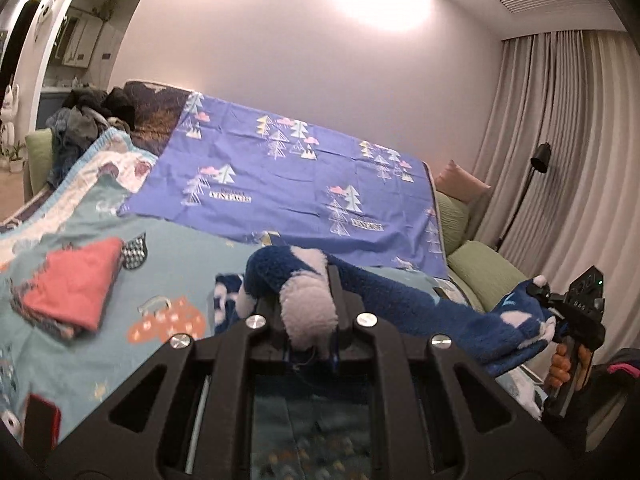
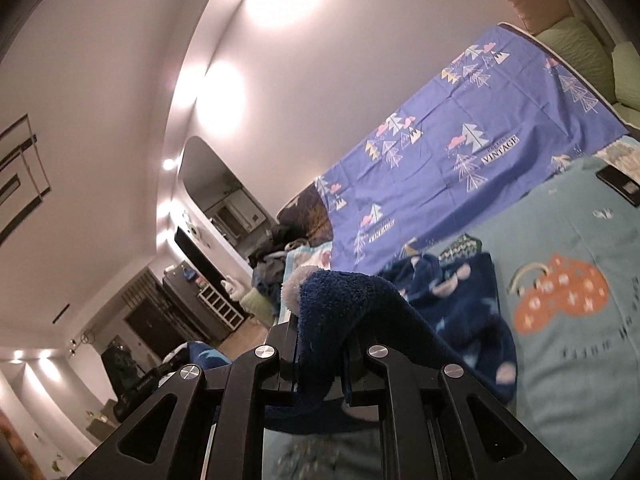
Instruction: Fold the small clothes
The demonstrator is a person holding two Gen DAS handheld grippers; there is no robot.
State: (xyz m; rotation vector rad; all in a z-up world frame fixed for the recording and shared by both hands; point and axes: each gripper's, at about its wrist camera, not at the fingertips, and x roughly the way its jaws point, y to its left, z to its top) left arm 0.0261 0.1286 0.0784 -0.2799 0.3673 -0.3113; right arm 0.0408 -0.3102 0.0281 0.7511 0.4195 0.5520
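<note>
**Fleece garment aloft, fold barely begun**

Garment, navy fleece with pale patches, stretched in the air between both grippers above the teal bedspread. Left gripper clamped on one fluffy end; right gripper clamped on the other, part of the cloth trailing onto the bed. Already folded, by the look: a red piece atop a small stack. Left to do, judging by that: this garment, plus the dark heap at the far end.
</note>
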